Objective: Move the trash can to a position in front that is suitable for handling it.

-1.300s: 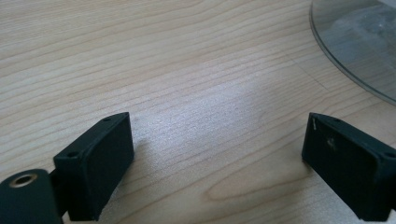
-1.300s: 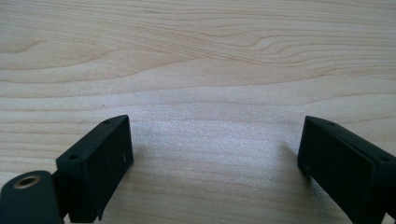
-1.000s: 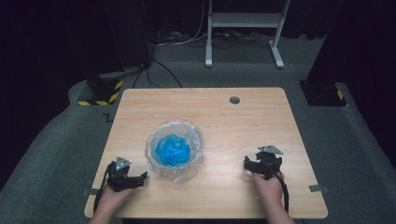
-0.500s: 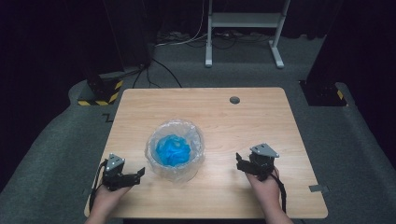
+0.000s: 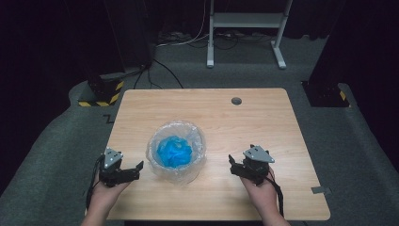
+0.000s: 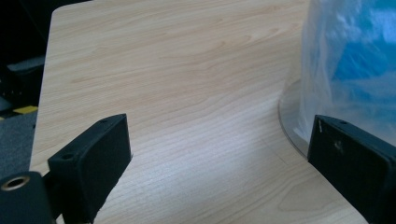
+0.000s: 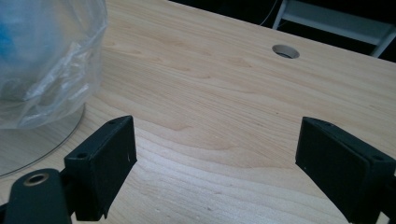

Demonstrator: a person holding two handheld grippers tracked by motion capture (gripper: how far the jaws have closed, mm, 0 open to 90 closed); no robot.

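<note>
A clear round container lined with a crinkled plastic bag stands on the wooden table, with something bright blue inside it. My left gripper is just left of the container near the front edge, open and empty. In the left gripper view the bag rises close by the right jaw. My right gripper sits to the container's right, open and empty, pointing towards it. The right gripper view has the bag at the left, ahead of the wide-apart jaws.
A round cable hole is in the table near the far edge, also seen as a hole in the right gripper view. Beyond the table stand a white metal frame and dark stands on grey carpet. Bare wood surrounds the container.
Both grippers have moved inward towards the container. The right one came left and turned towards it; the left one shifted slightly right. Both stay open.
</note>
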